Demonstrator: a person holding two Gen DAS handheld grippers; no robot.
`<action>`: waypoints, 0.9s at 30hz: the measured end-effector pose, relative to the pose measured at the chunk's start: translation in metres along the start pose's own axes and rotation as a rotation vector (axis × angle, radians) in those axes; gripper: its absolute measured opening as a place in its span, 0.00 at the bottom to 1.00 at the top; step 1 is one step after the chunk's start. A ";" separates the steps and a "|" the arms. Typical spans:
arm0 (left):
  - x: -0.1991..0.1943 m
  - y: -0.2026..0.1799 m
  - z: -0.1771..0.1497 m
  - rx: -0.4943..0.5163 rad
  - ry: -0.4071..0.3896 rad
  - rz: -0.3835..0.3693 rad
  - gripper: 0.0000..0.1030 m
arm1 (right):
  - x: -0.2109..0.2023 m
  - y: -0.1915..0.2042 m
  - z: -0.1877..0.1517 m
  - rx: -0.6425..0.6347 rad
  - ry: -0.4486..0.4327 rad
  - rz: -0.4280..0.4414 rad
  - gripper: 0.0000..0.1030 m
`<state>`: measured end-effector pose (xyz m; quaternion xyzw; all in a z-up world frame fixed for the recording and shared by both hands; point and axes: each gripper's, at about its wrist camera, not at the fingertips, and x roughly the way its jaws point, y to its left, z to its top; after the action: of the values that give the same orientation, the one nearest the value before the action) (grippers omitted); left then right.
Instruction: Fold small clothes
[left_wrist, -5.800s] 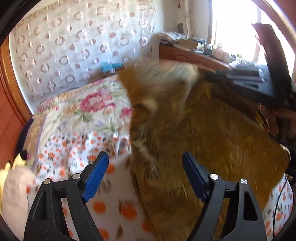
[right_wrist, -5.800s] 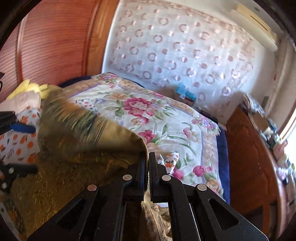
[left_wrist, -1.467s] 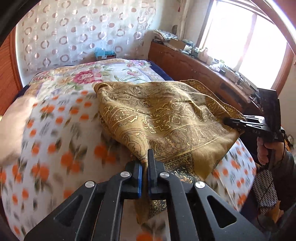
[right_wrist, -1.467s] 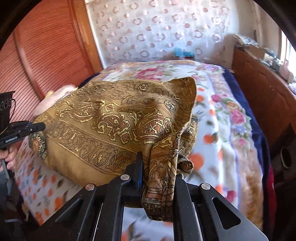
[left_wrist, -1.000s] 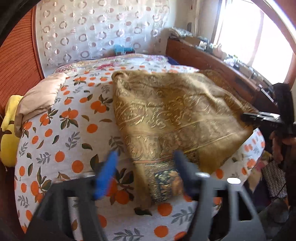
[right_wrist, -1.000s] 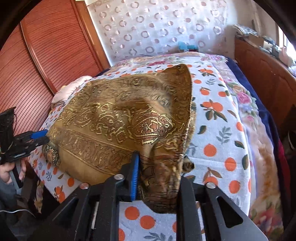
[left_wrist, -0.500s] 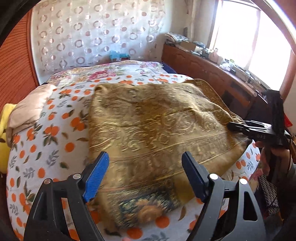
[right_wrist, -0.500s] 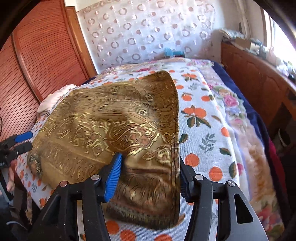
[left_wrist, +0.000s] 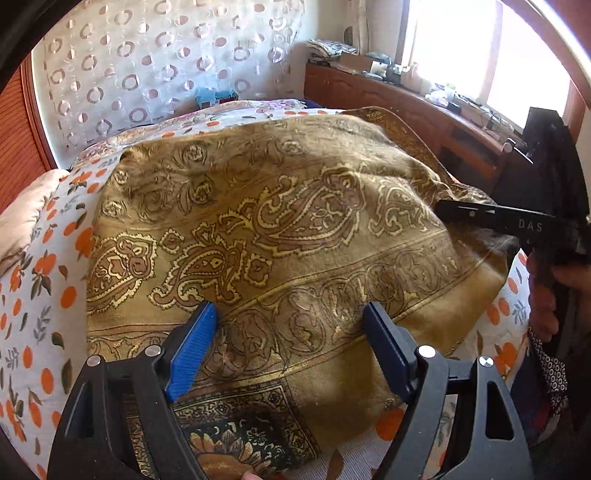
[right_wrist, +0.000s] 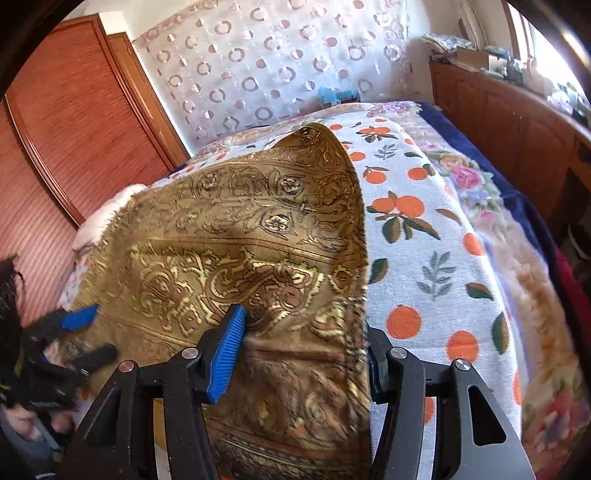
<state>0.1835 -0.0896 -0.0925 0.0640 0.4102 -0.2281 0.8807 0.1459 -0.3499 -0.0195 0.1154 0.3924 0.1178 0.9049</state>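
Note:
A gold paisley scarf (left_wrist: 295, 221) lies spread on the bed, folded over with a dark flowered corner nearest me. My left gripper (left_wrist: 290, 336) hovers open just above its near edge, blue pads wide apart and nothing pinched. In the right wrist view the scarf (right_wrist: 258, 240) runs between the jaws of my right gripper (right_wrist: 304, 347). Those jaws are closing, but the pads stand apart from the loose cloth. The right gripper (left_wrist: 443, 214) also shows side-on at the scarf's right edge, held by a hand (left_wrist: 546, 295). The left gripper (right_wrist: 88, 334) appears blurred at the far left.
The bed has an orange-fruit print sheet (left_wrist: 48, 295) over a flowered quilt (right_wrist: 476, 184). A beige cloth (left_wrist: 22, 218) lies at the left. A wooden dresser (left_wrist: 406, 107) with clutter runs along the window side. A wooden wardrobe (right_wrist: 74, 129) stands on the other.
Both grippers were shut on corners of the scarf; both have let go and opened. The scarf has settled flat on the bed, and my left gripper has moved over its near edge.

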 end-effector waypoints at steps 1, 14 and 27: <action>-0.001 0.000 0.000 -0.001 -0.003 0.001 0.79 | 0.002 0.001 0.001 -0.003 0.004 -0.002 0.37; -0.058 0.038 -0.026 -0.098 -0.054 -0.004 0.79 | -0.037 0.071 0.046 -0.147 -0.114 0.084 0.08; -0.137 0.141 -0.104 -0.301 -0.111 0.152 0.79 | 0.026 0.268 0.024 -0.492 0.049 0.347 0.08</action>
<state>0.0992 0.1141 -0.0680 -0.0506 0.3843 -0.1002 0.9164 0.1478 -0.0912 0.0600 -0.0448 0.3481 0.3650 0.8623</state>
